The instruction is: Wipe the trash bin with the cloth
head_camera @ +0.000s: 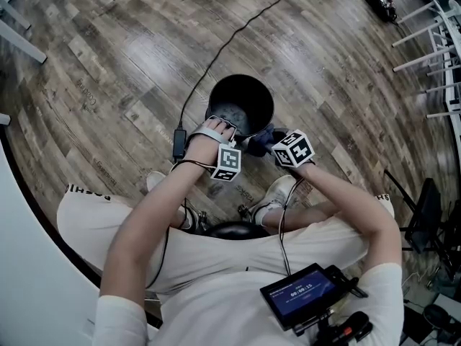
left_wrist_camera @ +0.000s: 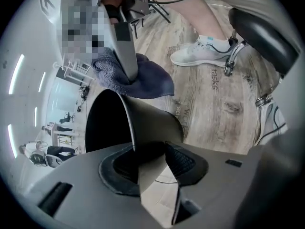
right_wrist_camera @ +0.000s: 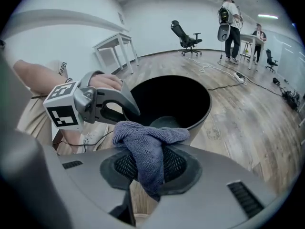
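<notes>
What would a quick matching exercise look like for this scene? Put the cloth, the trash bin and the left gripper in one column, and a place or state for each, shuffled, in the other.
Column one:
1. cloth
2. trash bin
3. left gripper

Column two:
A. black, on the wooden floor
B. has the bin's rim between its two jaws
C. pinched by the right gripper

Pairs: 1-C, 2-A, 3-B.
</notes>
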### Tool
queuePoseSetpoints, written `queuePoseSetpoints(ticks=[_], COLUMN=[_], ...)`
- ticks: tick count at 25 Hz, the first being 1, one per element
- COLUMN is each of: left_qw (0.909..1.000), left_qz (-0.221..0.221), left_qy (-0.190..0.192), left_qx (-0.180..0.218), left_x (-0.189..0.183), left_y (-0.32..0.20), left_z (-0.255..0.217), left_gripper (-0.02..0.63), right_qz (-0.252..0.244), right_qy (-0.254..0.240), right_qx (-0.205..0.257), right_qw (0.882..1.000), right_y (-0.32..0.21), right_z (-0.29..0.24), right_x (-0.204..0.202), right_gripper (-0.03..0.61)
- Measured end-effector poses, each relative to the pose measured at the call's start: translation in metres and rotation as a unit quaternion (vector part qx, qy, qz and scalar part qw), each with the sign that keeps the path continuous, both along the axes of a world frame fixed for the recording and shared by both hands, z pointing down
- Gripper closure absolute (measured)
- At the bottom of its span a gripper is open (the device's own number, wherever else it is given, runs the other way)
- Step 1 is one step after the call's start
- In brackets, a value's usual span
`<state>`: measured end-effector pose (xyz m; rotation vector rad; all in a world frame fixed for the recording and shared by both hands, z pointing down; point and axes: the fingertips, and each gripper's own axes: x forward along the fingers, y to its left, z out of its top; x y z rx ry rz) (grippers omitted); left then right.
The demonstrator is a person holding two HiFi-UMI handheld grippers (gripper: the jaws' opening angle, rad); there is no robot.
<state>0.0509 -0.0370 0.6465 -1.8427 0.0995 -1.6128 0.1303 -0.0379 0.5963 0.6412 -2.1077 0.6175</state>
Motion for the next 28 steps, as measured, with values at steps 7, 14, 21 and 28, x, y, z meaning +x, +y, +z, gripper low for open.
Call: queuePoseSetpoints(ticks=[7,14,21,28], left_qw=[0.9999,0.9999,0.9998,0.9996], left_qz=[0.014,0.015,0.02,0.025], left_qy=[-0.001,0.0,0.001,0.006], left_qx=[0.001,-0.002,-0.005,-0.009], left_x=[0.007,0.009,0.012,0.015], left_y=[0.003,0.003,0.003,0.002], left_z=[-0.001,-0.002,-0.001,-0.001], left_gripper=[0.456,0.46,0.46,0.459], right_qz=[0.003,-0.022,-0.028,-0.013], right_qy=[0.014,0.042,0.074,0.082], right_qx=[0.003,-0.004,-0.025,-0.01], right_qw=[1.0,0.999,0.997,0.997], right_y=[-0.006,-0.008,-0.008,-0.013], right_z=[0.033,0.102,0.183,0.231], right_x=[0.003,0.006,0.005,0.006], right_gripper=[0.483,0.483,0.483,0.483])
